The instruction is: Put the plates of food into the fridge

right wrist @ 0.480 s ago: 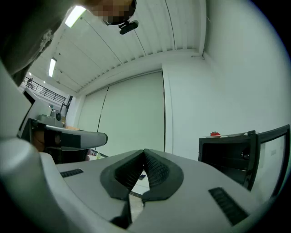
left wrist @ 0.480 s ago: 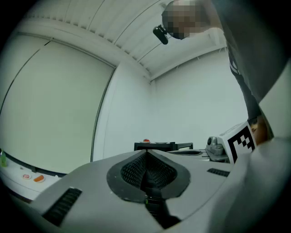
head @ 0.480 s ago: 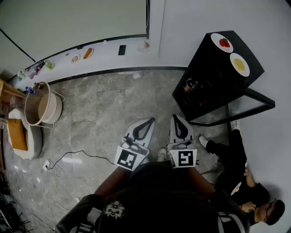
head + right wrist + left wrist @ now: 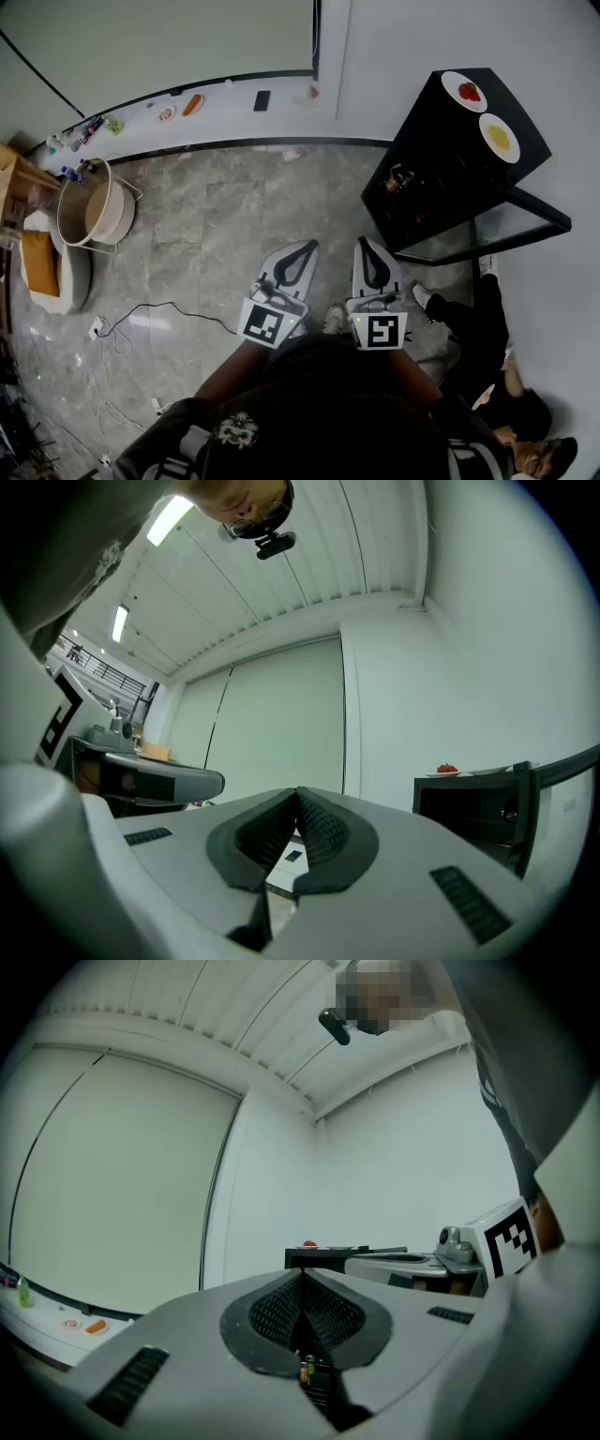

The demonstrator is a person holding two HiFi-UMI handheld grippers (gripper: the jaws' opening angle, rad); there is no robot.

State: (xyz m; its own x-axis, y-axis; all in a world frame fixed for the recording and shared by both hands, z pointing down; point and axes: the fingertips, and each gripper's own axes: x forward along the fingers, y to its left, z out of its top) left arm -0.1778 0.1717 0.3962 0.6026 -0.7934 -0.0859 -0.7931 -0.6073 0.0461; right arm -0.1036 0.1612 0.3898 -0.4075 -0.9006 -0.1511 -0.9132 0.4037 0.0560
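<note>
- Plate with red food [image 4: 466,91] and plate with yellow food [image 4: 499,137]: side by side on top of the black fridge [image 4: 441,178], not touching each other, neither one inside.
- Glass door [image 4: 525,220] of the fridge stands open, toward the right wall.
- Left claw [image 4: 312,246] and right claw [image 4: 365,243]: each pressed together with nothing between, held side by side over the grey floor [image 4: 234,216], well apart from the fridge.
- Seated person [image 4: 487,347] on the floor near the door.
- Far left: round tub [image 4: 89,208]; a cable [image 4: 159,314] lies on the floor.
</note>
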